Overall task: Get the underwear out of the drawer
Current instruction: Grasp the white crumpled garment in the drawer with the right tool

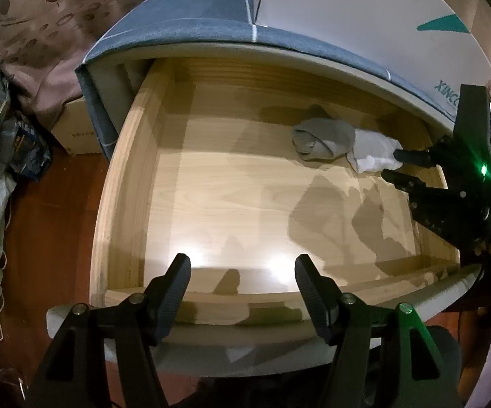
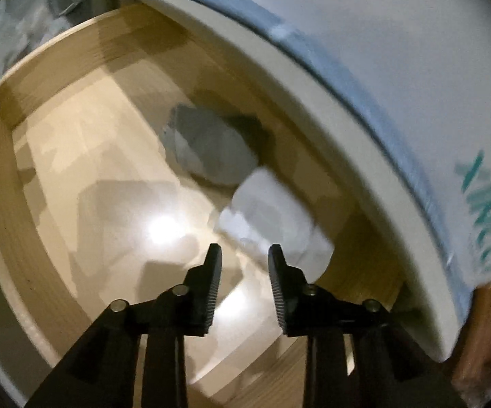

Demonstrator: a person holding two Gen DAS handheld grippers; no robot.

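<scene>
Wooden drawer (image 1: 136, 183) pulled out, left gripper (image 1: 242, 268) spread wide, right gripper (image 2: 244, 255) slightly parted beside white underwear (image 2: 272, 224).

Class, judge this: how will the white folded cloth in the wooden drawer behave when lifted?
The white folded cloth looks creased and soft, so it will probably droop and unfold. It seems light. Its folds may drag the grey rolled cloth touching it.

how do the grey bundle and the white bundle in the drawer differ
Colour: the grey bundle is darker; the white bundle is pale.
Place: the grey one lies nearer the drawer's middle; the white one lies nearer the right tool.
Contact: the grey one lies clear of that tool; the white one sits right at its tips.
Both are rolled cloth lying side by side on the drawer floor.
</scene>
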